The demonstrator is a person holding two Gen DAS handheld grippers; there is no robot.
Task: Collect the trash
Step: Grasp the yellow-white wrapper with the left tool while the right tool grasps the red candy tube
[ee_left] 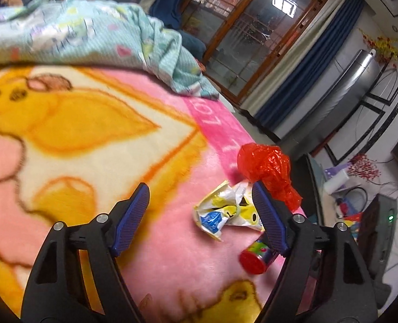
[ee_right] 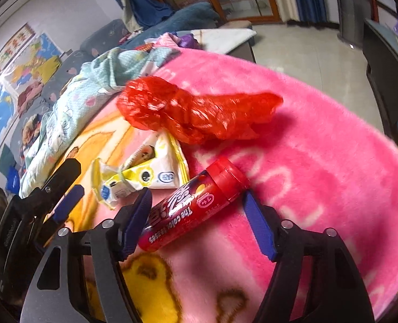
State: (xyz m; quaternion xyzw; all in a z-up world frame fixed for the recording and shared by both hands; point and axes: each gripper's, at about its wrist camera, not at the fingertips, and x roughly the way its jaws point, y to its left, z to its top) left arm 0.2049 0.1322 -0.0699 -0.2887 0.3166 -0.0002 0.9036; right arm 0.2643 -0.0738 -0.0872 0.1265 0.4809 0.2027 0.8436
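Observation:
Three pieces of trash lie together on a pink and yellow cartoon blanket (ee_left: pixel 172 255) near the bed's edge. A crumpled red plastic bag (ee_left: pixel 266 169) (ee_right: pixel 188 110) is the farthest. A torn yellow-and-white snack wrapper (ee_left: pixel 225 215) (ee_right: pixel 145 169) lies in front of it. A red candy tube (ee_left: pixel 255 258) (ee_right: pixel 193 202) lies on its side. My left gripper (ee_left: pixel 199 191) is open just above the blanket, the wrapper close to its right finger. My right gripper (ee_right: pixel 196 195) is open around the tube, with a gap at its right pad. The left gripper (ee_right: pixel 72 180) also shows at the left of the right wrist view.
A bunched teal quilt (ee_left: pixel 77 32) (ee_right: pixel 91 80) covers the far part of the bed. Beyond the bed's edge are tiled floor (ee_right: pixel 306 53), a dark low table (ee_left: pixel 317 177) with clutter, blue curtains (ee_left: pixel 314 64) and wood-framed glass doors (ee_left: pixel 252 27).

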